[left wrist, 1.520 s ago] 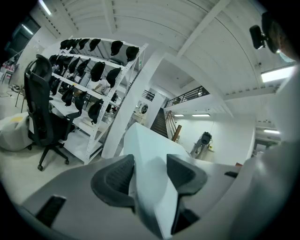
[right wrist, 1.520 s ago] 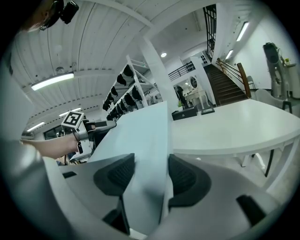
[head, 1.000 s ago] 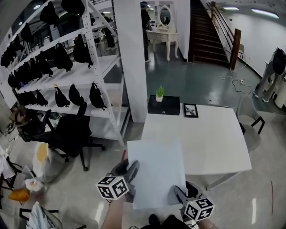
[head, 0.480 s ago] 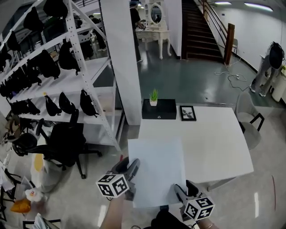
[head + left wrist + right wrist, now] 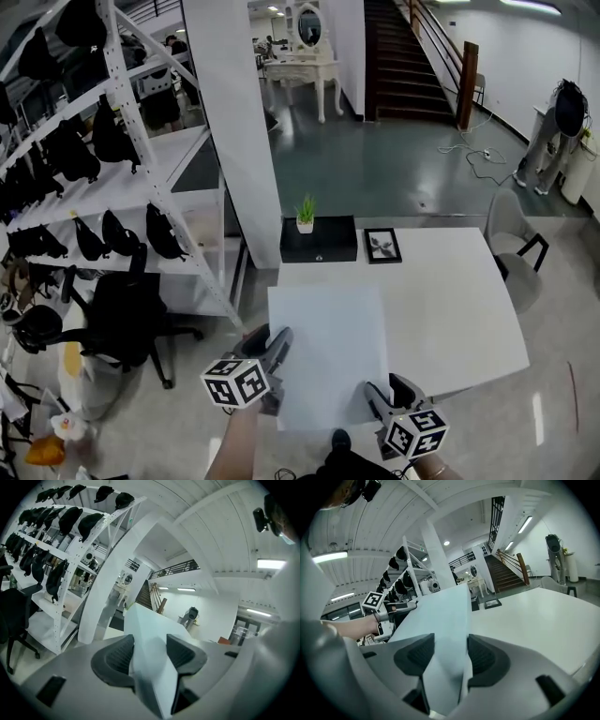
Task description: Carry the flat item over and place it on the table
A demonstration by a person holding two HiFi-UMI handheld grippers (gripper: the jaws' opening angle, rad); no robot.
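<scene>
The left hand-held gripper (image 5: 274,354) was clenched on the near left edge of the flat white sheet (image 5: 328,347), and the right hand-held gripper (image 5: 378,401) was clenched on its near right corner. The sheet was held in the air, and in the head view its far part overlapped the near left of the white surface (image 5: 450,300). At the surface's far left sat a black box (image 5: 319,242) bearing a small plant (image 5: 306,212), with a framed picture (image 5: 382,246) just to its right.
</scene>
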